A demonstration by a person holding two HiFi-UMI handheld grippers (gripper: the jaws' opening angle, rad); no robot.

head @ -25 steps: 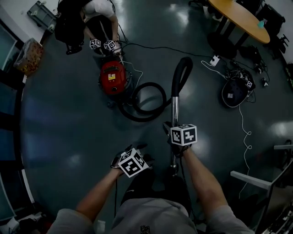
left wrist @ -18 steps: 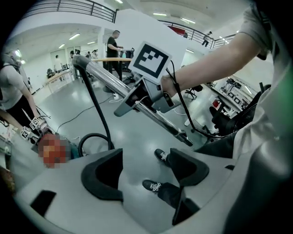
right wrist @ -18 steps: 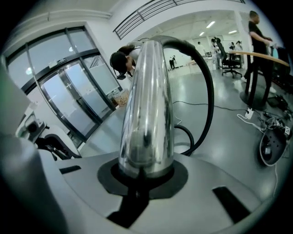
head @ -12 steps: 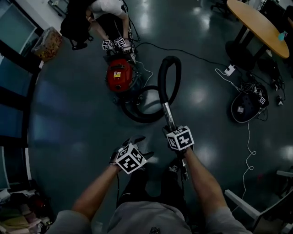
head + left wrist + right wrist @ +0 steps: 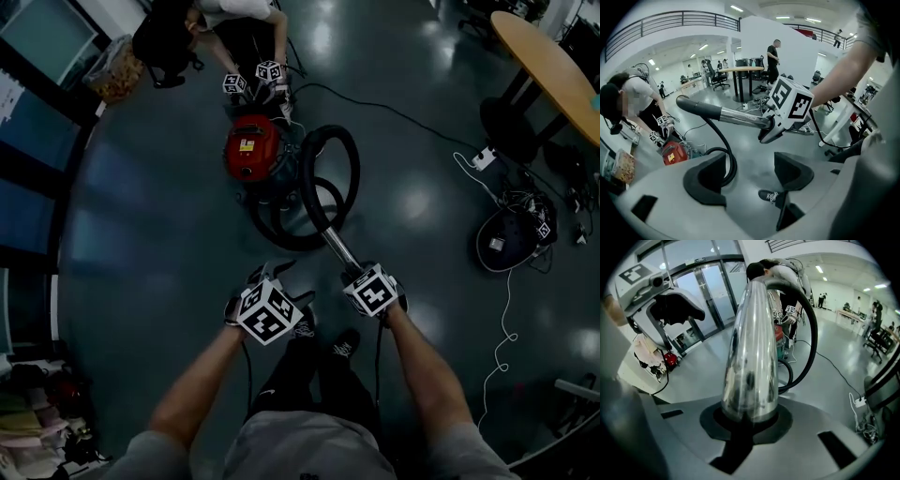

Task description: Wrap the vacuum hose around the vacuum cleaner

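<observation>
While the right gripper (image 5: 750, 416) clamps its jaws on a shiny chrome wand tube (image 5: 749, 348), the left gripper (image 5: 751, 174) stands open and empty beside it. Only the dark glossy floor (image 5: 750, 154) and a black sneaker (image 5: 770, 197) show beyond its parted pads. Ahead of the right gripper, the tube runs into a black flexible vacuum hose (image 5: 814, 343), which arches up and over, then drops into loops on the floor. The red canister vacuum cleaner (image 5: 251, 152) sits farther ahead, to the left of that arch. The hose coils lie at its near side, though the dim head view does not settle whether they touch it. Beyond the cleaner, a second person in a white shirt (image 5: 644, 93) bends over it, holding marker cubes (image 5: 270, 70) close to its top.
</observation>
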